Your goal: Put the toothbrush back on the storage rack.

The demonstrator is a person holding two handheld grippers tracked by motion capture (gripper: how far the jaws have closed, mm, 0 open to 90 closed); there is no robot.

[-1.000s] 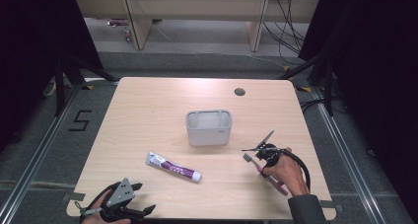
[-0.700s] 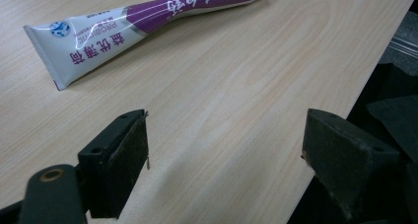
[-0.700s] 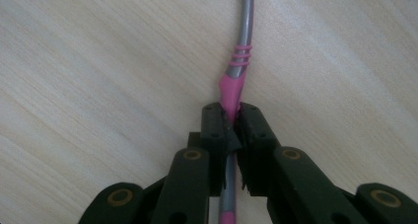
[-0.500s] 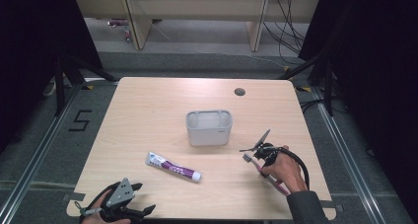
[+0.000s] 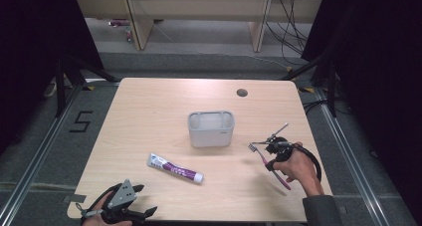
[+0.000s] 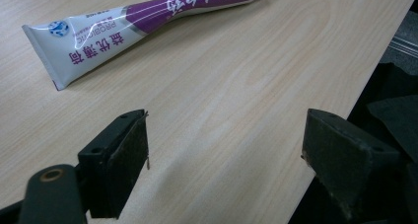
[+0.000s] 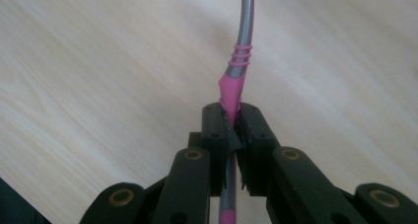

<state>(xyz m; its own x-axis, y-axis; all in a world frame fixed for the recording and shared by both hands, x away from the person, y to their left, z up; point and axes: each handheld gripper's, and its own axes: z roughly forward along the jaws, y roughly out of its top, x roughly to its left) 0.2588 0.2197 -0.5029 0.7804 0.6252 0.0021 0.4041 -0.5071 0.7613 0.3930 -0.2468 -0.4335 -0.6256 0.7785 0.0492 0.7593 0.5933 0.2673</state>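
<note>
- Our left gripper [image 6: 224,160] has its fingers spread, idle at the near edge.
- The right gripper [image 7: 231,135] pinches the toothbrush [image 5: 268,162] mid-handle (lifted, likely to carry).
- The toothpaste [image 5: 174,168] lies flat between.
- Farther on stands the grey holder [image 5: 211,129], open-topped, probably the destination.

High view overlooks table [image 5: 149,116]; both gripper views skim it closely.

Table [image 5: 149,116]: pale wood-grain laminate, smooth, matt. Toothpaste tube [image 6: 143,24]: glossy white-and-purple plastic. Toothbrush [image 7: 235,81]: smooth pink and grey plastic. Holder [image 5: 211,129]: matt grey plastic. Gripper pads [image 6: 133,155]: rough black.
</note>
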